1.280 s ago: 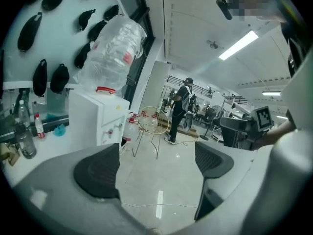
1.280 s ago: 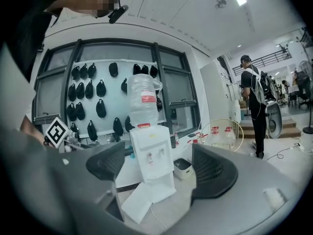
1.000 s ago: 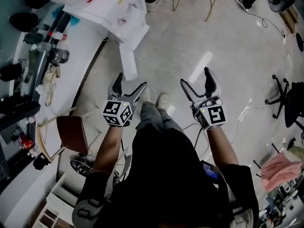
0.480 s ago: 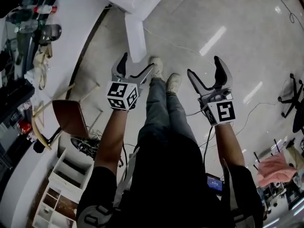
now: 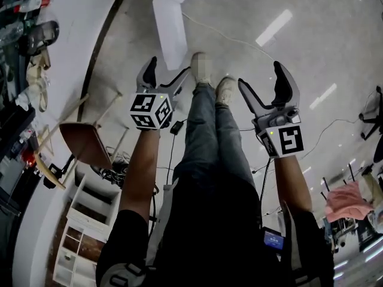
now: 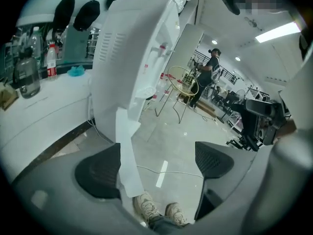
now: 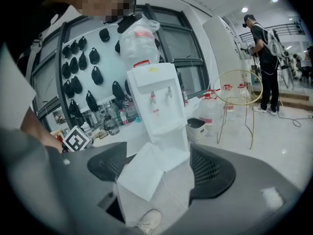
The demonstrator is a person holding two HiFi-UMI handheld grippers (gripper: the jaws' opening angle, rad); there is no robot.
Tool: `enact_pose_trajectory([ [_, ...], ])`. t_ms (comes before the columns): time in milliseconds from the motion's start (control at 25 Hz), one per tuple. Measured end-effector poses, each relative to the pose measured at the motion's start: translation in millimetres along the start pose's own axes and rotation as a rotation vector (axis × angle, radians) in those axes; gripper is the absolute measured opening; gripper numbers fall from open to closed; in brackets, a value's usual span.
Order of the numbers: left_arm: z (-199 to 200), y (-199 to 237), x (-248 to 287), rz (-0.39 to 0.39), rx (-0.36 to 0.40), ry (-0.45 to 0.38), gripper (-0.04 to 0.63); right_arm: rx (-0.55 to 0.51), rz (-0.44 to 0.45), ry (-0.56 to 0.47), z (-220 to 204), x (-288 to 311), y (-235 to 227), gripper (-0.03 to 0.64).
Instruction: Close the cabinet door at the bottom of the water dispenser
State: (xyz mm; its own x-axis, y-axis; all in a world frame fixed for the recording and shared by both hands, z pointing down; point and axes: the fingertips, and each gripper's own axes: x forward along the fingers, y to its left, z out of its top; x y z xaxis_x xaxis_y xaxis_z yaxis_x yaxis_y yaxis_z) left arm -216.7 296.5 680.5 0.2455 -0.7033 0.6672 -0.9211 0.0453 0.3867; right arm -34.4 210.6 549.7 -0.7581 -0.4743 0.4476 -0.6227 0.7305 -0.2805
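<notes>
The white water dispenser (image 7: 157,102) stands on the floor against a curved counter, with a big bottle on top. Its bottom cabinet door (image 5: 170,33) hangs open, swung out towards me; it also shows as a white panel (image 6: 128,153) and a tilted panel (image 7: 145,174). My left gripper (image 5: 165,70) is open and empty, short of the door's lower edge. My right gripper (image 5: 262,78) is open too, its jaws having just closed slightly with nothing between them, and it hangs over the floor to the door's right. My legs and shoes (image 5: 210,79) stand between the grippers.
A wooden chair (image 5: 84,141) and a white shelf unit (image 5: 81,223) stand at my left. The counter (image 5: 66,34) carries bottles and clutter. Cables (image 5: 173,127) lie by my feet. A wire chair (image 7: 239,99) and a standing person (image 7: 264,58) are beyond the dispenser.
Both grippers have sunk towards the floor and edged nearer the open door. The door and my shoes now sit closer to the fingertips. Both stay open.
</notes>
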Motion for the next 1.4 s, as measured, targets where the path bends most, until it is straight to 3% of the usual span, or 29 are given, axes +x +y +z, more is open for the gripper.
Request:
enact_pose_trajectory([
  [640, -75.3, 52.2, 39.4, -0.007, -0.05, 0.186, 0.482, 0.082, 0.01, 0.07, -38.8, 29.4, 12.0, 0.377],
  [880, -88.6, 40.6, 51.8, -0.053, -0.056, 0.248, 0.482, 0.082, 0.008, 0.061, -40.0, 38.2, 5.2, 0.373],
  [1120, -84.4, 29.5, 60.5, -0.059, -0.112, 0.247, 0.482, 0.093, -0.006, 0.086, -39.7, 37.8, -5.7, 0.364],
  [1400, -82.9, -2.8, 79.0, -0.123, -0.088, 0.293, 0.482, 0.113, -0.046, 0.065, -35.6, 32.5, -23.5, 0.359],
])
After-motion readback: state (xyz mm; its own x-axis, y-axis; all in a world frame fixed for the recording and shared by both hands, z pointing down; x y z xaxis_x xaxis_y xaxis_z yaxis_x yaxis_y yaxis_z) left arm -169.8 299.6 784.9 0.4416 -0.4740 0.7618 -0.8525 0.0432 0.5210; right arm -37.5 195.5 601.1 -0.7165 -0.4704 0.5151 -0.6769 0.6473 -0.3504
